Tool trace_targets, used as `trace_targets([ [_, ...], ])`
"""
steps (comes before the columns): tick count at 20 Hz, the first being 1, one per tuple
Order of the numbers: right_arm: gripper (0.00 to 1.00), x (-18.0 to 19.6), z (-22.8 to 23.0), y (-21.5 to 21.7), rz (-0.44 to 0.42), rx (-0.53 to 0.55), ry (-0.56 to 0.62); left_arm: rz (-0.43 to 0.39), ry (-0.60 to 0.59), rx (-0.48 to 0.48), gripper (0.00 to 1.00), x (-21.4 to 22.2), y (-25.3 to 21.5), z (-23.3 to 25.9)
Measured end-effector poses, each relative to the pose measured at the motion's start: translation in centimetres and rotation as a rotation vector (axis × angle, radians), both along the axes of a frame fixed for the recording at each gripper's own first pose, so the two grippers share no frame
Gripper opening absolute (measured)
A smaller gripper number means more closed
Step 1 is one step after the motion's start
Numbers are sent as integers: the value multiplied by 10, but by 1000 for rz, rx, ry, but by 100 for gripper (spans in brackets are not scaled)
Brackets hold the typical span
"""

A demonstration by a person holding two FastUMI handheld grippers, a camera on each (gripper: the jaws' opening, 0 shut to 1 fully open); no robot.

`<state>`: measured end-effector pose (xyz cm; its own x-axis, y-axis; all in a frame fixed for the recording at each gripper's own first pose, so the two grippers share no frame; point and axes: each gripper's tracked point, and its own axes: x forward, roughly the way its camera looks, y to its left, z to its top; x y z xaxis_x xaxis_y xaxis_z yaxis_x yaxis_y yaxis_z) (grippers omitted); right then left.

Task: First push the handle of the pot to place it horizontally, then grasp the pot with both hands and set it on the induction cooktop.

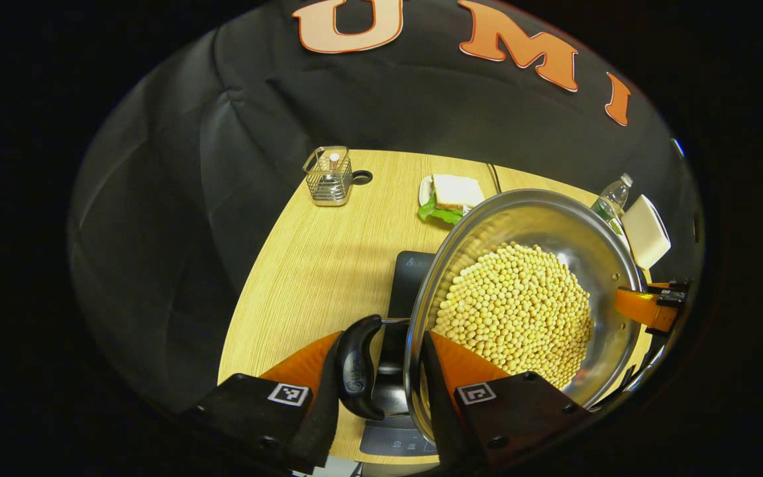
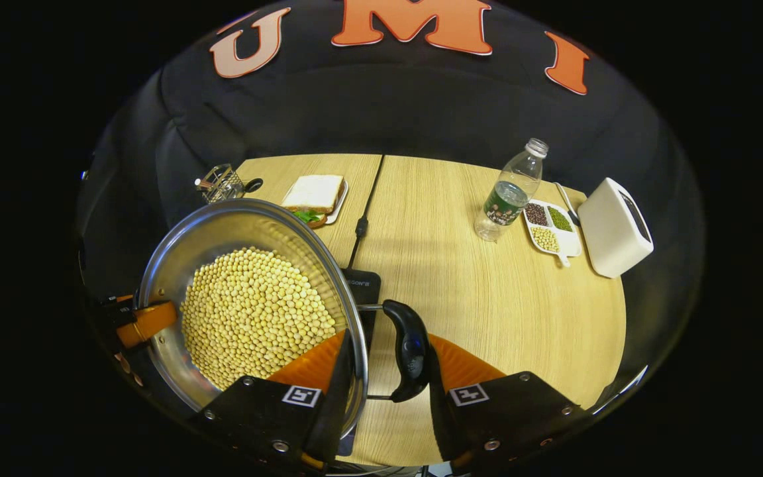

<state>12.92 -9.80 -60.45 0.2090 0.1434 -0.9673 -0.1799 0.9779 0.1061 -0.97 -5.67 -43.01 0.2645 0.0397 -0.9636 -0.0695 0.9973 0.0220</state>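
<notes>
**Both claws clamping a bean-laden pot over the cooktop**

In the left gripper view, the left claw (image 1: 381,371) is straddling the rim of the steel pot (image 1: 554,218), one finger outside against the black side handle (image 1: 358,368), the other inside the wall, so it is pinching handle and rim together. The pot is sitting tilted above the dark induction cooktop (image 1: 411,271), and whether its base is touching the glass is hidden. The far orange fingers of the right claw (image 1: 646,308) are gripping the opposite rim. A heap of loose yellow beans (image 1: 514,311) is filling the bowl, so the load is likely heavy and free to slide if tipped. The polished rim looks slippery; the handles are the safer hold.

In the right gripper view, the right claw (image 2: 388,371) is doing the same, closing on the rim and the other black handle (image 2: 411,348). The pot (image 2: 176,265) is hanging left of centre, over the cooktop (image 2: 361,281) on the wooden worktop (image 2: 487,318). The left claw (image 2: 146,321) is holding the far side. Keeping both sides level matters, since the beans (image 2: 255,315) will shift toward any low edge.
</notes>
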Motion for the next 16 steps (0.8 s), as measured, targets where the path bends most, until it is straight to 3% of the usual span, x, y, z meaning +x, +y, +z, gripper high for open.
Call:
trace_targets([
  [6, 53, -2, 0, 2, 4, 2, 25, 3, 24, -8, 67, 1, 0, -3],
  [7, 56, -3, -2, 3, 4, 4, 30, 1, 27, -5, 67, 3, 0, -5],
  [14, 57, 2, 5, 1, 24, -15, 42, 7, 54, -20, 67, 2, 2, -2],
  [15, 52, 2, 5, 0, 25, -16, 42, 7, 56, -22, 67, 2, 2, -2],
  [16, 56, 2, 6, -1, 29, -17, 44, 7, 58, -22, 67, 1, 1, -3],
])
